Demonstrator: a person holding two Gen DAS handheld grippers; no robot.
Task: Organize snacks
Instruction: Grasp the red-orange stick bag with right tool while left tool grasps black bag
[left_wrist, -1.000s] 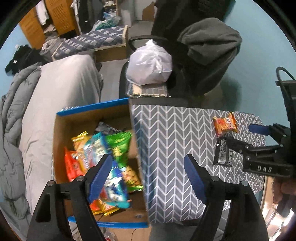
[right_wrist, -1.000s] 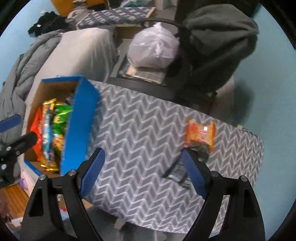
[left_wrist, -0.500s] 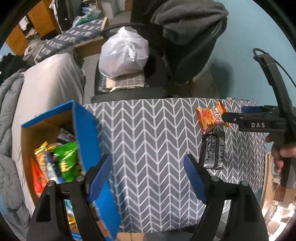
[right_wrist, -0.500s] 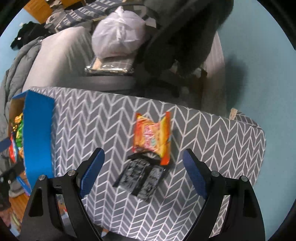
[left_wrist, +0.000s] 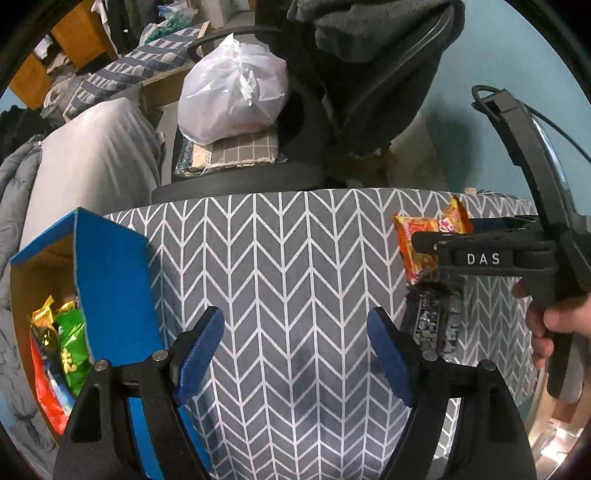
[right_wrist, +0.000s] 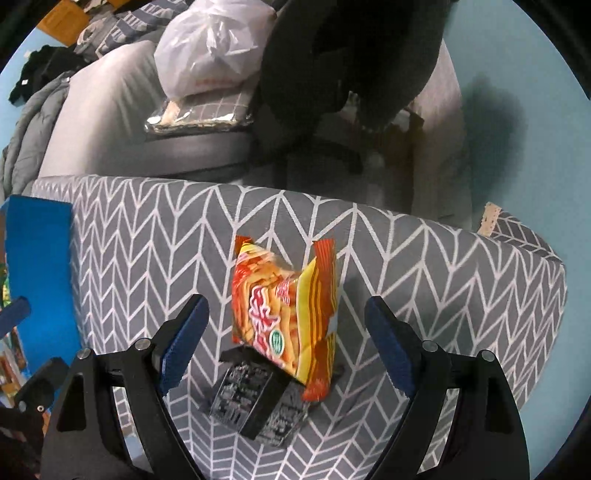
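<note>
An orange snack packet lies on the grey chevron-patterned surface, partly on top of a black packet. My right gripper points down over them, open. The orange packet sits between its blue pads, and neither pad touches it. My left gripper hangs open over bare chevron cloth, with nothing between its fingers. To its left stands a blue cardboard box holding several bright snack bags. In the left wrist view the right gripper's black frame hides part of the orange packet and the black packet.
Behind the surface stands an office chair with a white plastic bag on its seat and a dark garment over its back. A grey bed lies at far left. A hand grips the right tool's handle. The teal wall is on the right.
Both grippers moved right and sank toward the surface. The box slid from the middle to the left edge of view. The two packets came between the right fingers. Both stayed open.
</note>
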